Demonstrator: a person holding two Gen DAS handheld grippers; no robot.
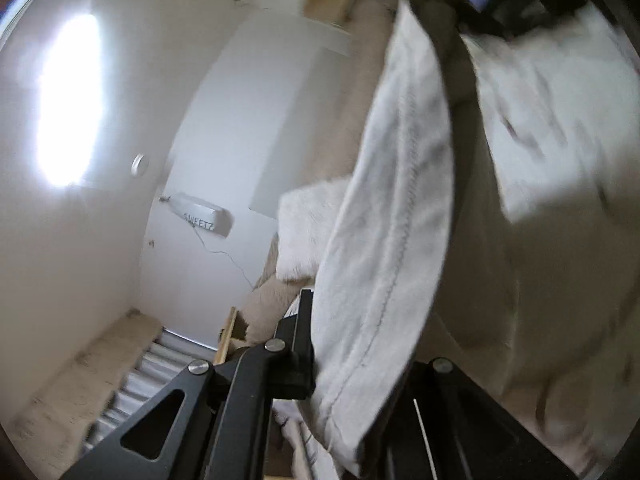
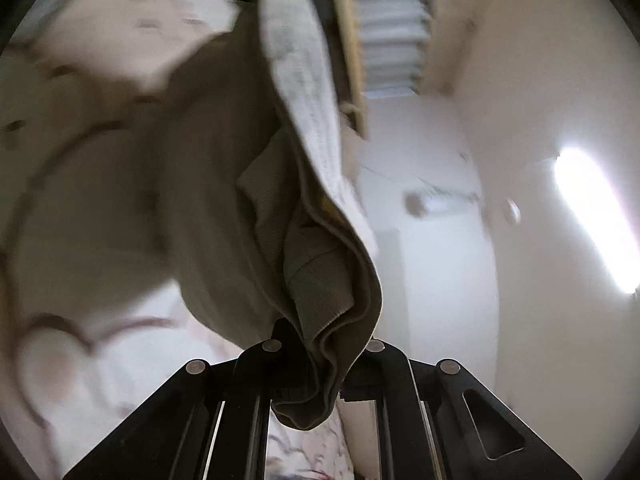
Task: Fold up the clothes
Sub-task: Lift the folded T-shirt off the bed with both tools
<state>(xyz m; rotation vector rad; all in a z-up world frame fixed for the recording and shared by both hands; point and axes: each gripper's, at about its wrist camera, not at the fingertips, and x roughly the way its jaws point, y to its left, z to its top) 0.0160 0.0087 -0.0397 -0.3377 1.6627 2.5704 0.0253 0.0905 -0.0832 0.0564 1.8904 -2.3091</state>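
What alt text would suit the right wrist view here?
The right tool pinches a bunched olive-grey knit garment, which hangs stretched away from the camera with a white ribbed edge. Behind are a blurred patterned bedspread, a white wall and a bright light.

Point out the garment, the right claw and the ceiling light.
garment (image 2: 224,216): right wrist view, olive body fabric.
right claw (image 2: 320,364): right wrist view, between fingertips pinching cloth.
ceiling light (image 1: 66,100): left wrist view, bright centre.
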